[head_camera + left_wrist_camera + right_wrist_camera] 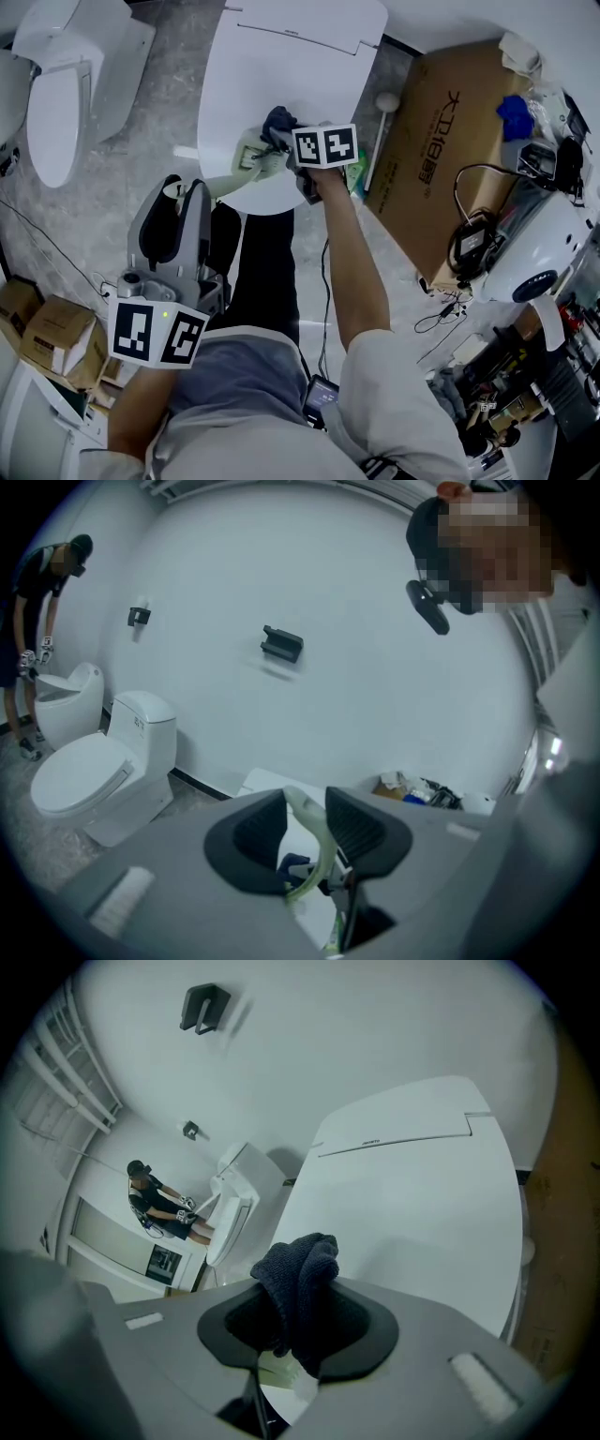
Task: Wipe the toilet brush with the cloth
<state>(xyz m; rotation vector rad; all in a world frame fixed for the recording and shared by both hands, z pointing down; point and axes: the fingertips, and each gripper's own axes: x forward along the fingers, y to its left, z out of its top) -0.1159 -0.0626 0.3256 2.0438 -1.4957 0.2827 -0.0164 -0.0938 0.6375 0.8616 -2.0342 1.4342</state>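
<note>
The toilet brush [247,156] is pale green, and its head rests over the front of the closed white toilet lid [291,66]. Its curved handle [315,834] runs back between the jaws of my left gripper [185,192], which is shut on it. My right gripper [281,148] reaches in from the right and is shut on a dark blue cloth [278,120]. The bunched cloth [298,1290] sits right at the brush head [277,1369], which shows pale just below the right jaws. From the left gripper [306,829] I see the cloth [292,864] beyond the handle.
A second toilet [66,84] stands at the left. A large cardboard box [450,159] lies right of the toilet, with a white-handled tool [382,117] between them. Cables and clutter [487,244] fill the right. Small boxes [47,337] sit at the lower left. Another person [37,621] bends over a far toilet.
</note>
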